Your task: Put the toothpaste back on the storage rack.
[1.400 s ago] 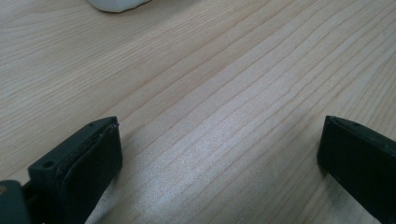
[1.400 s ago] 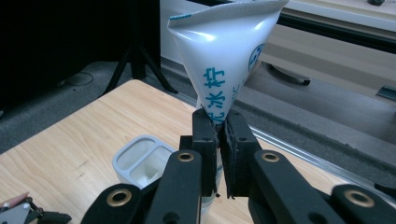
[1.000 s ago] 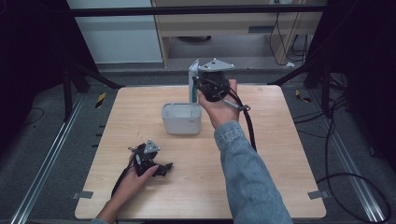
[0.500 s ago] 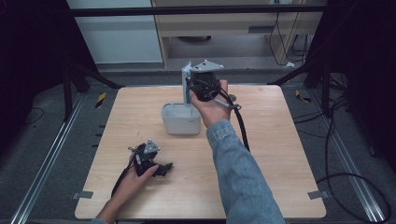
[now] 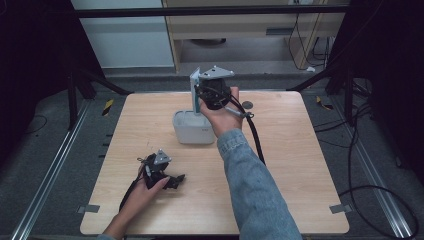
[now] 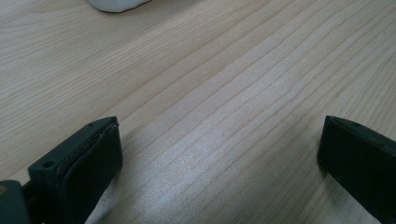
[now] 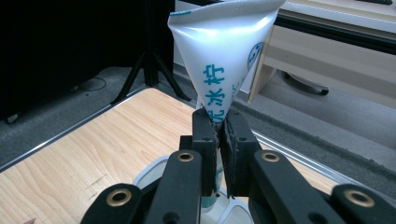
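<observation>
Pinching a glossy white crimped tube [image 7: 224,70] above the white rounded plastic container [image 5: 191,128], the right gripper [image 7: 219,140] clamps tight; left gripper [image 6: 219,149] rests wide open on pale woodgrain table [image 6: 210,84].

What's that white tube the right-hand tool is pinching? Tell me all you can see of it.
The tube is soft, glossy white plastic, like a toothpaste tube, with a flat crimped end edged in teal at the top and teal characters printed down its side. It stands upright, narrowing downward. The right gripper has its black jaws shut on its lower part. Its bottom end reaches into or just above a white container on the table; I cannot tell whether it touches.
</observation>
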`<state>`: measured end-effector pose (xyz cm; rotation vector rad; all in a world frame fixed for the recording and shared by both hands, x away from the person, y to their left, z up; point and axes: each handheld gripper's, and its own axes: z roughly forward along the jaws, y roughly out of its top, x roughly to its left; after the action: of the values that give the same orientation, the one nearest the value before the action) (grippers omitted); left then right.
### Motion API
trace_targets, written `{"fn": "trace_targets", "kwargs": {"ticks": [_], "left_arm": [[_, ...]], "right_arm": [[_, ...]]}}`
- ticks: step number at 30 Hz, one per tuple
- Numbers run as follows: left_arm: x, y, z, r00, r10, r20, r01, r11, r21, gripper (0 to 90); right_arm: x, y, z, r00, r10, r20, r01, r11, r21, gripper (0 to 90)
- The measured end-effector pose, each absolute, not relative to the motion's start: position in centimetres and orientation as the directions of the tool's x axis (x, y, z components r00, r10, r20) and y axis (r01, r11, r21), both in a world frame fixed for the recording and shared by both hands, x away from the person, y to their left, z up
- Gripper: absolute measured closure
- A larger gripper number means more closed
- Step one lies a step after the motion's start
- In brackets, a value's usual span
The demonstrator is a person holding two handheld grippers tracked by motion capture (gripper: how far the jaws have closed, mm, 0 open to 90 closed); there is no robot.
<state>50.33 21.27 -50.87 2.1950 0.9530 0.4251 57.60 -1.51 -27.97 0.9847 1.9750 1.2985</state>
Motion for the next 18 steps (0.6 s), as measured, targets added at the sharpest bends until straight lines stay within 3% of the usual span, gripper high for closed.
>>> {"fn": "trace_targets", "kwargs": {"ticks": [18], "left_arm": [[50.33,21.27,-50.87,0.676,0.736,0.022,0.508,-0.488,0.710,0.0]], "right_arm": [[57.89,-0.55,-28.90,-0.579,0.814,-0.050,0.285,0.260,0.923,84.7]]}}
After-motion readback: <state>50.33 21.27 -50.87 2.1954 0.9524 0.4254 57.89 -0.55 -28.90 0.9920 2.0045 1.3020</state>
